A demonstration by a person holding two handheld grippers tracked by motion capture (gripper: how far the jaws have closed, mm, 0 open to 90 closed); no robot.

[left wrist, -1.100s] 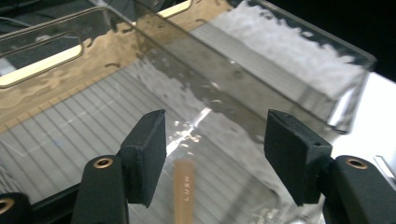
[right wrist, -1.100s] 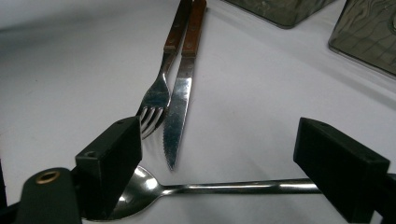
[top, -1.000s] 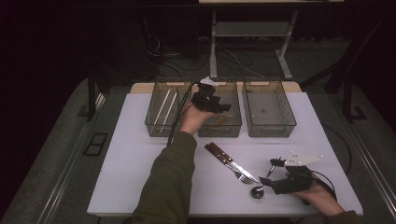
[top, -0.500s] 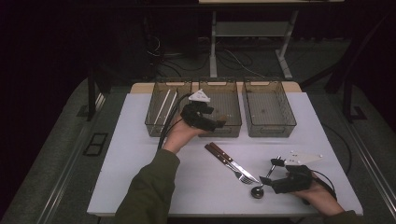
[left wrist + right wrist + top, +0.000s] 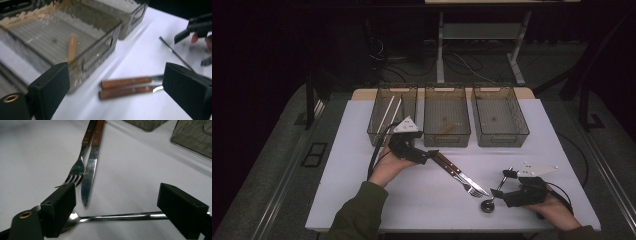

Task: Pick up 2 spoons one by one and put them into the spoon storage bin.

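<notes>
Wooden handles of the knife (image 5: 124, 92) and fork (image 5: 126, 82) lie side by side on the table (image 5: 362, 150), between my left gripper's (image 5: 430, 155) jaws, which have just been opening, nothing held. I should grab one handle only. My right gripper (image 5: 504, 186) waits open over the spoon (image 5: 117, 217).

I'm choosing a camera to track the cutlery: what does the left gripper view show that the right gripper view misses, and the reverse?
Left gripper view: the middle bin with a tan wooden piece lying inside. Right gripper view: the fork's tines, the knife's serrated blade and the spoon's bowl. Both: the wooden handles of fork and knife, side by side on the white table.
</notes>
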